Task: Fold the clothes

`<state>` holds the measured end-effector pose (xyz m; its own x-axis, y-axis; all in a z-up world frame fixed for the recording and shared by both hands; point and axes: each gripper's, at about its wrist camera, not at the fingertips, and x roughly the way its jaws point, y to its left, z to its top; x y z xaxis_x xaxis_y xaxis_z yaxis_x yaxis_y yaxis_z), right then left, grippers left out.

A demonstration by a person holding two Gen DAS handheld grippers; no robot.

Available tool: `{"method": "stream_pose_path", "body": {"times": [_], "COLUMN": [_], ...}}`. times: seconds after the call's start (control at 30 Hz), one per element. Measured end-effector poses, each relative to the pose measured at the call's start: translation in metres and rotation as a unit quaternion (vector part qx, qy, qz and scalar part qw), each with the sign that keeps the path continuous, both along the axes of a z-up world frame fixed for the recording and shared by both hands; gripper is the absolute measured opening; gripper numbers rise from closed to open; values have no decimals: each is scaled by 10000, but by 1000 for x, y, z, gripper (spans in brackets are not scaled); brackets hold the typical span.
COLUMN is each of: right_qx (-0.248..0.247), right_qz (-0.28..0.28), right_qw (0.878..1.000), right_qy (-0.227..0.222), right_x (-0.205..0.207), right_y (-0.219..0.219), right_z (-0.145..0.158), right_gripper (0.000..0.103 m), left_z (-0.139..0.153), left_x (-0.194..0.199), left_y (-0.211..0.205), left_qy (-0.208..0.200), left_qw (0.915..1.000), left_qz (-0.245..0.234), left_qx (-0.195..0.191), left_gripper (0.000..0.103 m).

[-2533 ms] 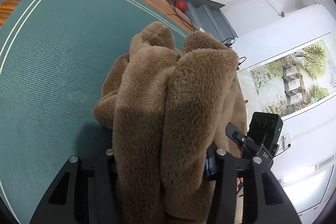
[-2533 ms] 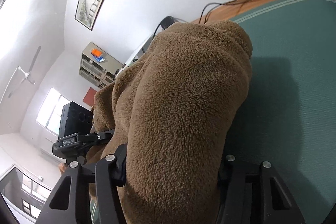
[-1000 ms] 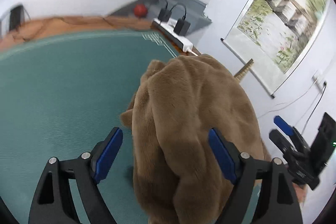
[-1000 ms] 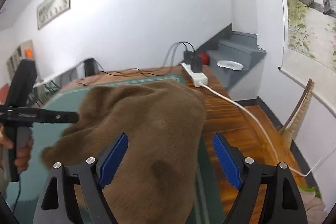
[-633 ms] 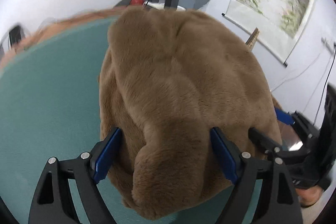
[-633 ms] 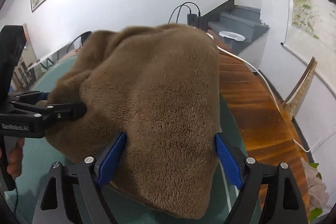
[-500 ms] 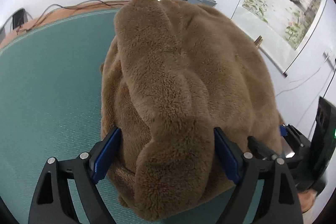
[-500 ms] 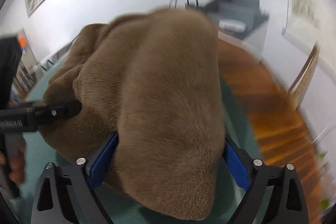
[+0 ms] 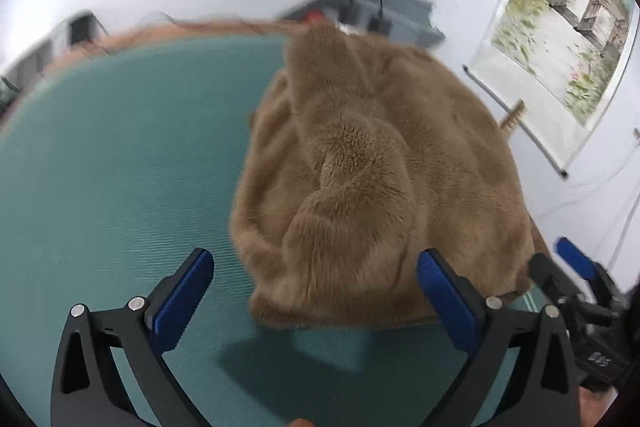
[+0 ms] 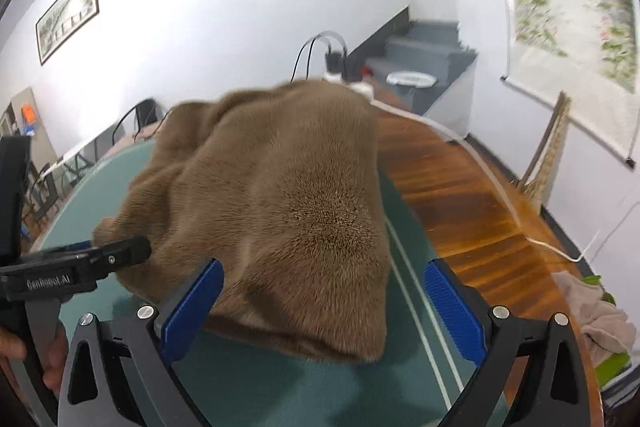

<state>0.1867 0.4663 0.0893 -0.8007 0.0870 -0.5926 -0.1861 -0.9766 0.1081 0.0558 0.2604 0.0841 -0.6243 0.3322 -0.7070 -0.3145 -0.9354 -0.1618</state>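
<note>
Garment: a brown fleece garment (image 9: 372,179) lies in a rumpled heap on the green mat (image 9: 112,187), toward the mat's right edge in the left wrist view; its near hem rests on the mat and casts a shadow at 6 o'clock.

Garment in right wrist view: the same brown fleece garment (image 10: 280,211) fills the middle, its near edge lying flat on the green mat (image 10: 280,387) beside the mat's pale border lines.

Left hand-held gripper (image 9: 316,299): released, its jaws opening; the blue pads (image 9: 182,297) stand wide on either side of the garment's near hem and do not press on it.

Right hand-held gripper (image 10: 324,307): released, its jaws opening; its blue pads (image 10: 194,301) flank the near edge of the fleece without pinching it.

Neighbouring tool: in the right wrist view the left hand-held gripper's black finger (image 10: 120,255) touches the fleece at 9 o'clock, with a hand (image 10: 52,359) below it at 8 o'clock.

Surface: a wooden surface (image 10: 460,199) shows at 3 o'clock of the mat, with a white cable (image 10: 492,179) running along it.

Background: a landscape scroll (image 9: 560,23) hangs on the wall at 2 o'clock; a framed picture (image 10: 66,13) hangs at 10 o'clock in the right wrist view.
</note>
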Motion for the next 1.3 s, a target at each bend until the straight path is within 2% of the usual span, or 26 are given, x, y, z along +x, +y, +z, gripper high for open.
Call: {"method": "stream_pose_path", "body": {"times": [0.1,0.2,0.37,0.53,0.77,1.3], "right_qx": [67,170,52,163,600,466], "right_qz": [-262,-532,-706,-913,-1040,-912], "right_qw": [9993,9979,9967,9945,9913,9937], "right_qy": [245,336,392,489,534,462], "right_x": [17,28,29,39,38,29], "right_y": [-2,-8,-7,-13,-29,-25], "right_z": [4,4,12,20,25,27], "right_gripper": [102,102,102,102,102,102], "left_z": [17,29,37,35,32,29], "left_x": [29,47,60,63,72,73], "left_y": [5,8,5,9,12,19], "left_qy": [654,1022,956,924,905,723], "left_qw": [9961,9904,9938,9948,9942,9959], "left_qz": [311,481,264,128,167,-56], "left_qx": [-510,-793,-501,-397,-559,-545], "left_gripper": [102,102,102,102,102,102]}}
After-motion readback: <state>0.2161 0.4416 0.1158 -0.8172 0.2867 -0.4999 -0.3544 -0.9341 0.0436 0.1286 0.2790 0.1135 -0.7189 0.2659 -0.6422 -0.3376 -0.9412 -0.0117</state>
